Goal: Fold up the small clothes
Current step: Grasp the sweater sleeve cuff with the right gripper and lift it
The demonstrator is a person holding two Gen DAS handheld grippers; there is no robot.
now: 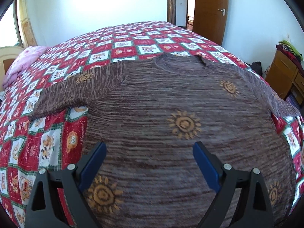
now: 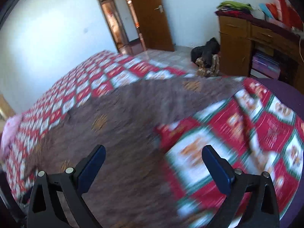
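A brown striped knit sweater (image 1: 171, 114) with orange sun motifs lies spread flat on a red, white and green patchwork bedspread (image 1: 117, 43), collar at the far side, one sleeve (image 1: 76, 93) stretched to the left. My left gripper (image 1: 150, 148) is open and empty just above the sweater's lower body. In the blurred right wrist view the sweater (image 2: 123, 117) fills the middle, its right sleeve reaching far right. My right gripper (image 2: 153, 153) is open and empty over the sweater's right edge and the bedspread (image 2: 237, 133).
A pink pillow (image 1: 24, 60) lies at the bed's far left. A wooden desk (image 2: 247, 43) with piled clothes stands right of the bed. A dark bundle (image 2: 207, 57) lies on the floor. A wooden door (image 1: 210, 9) stands open behind.
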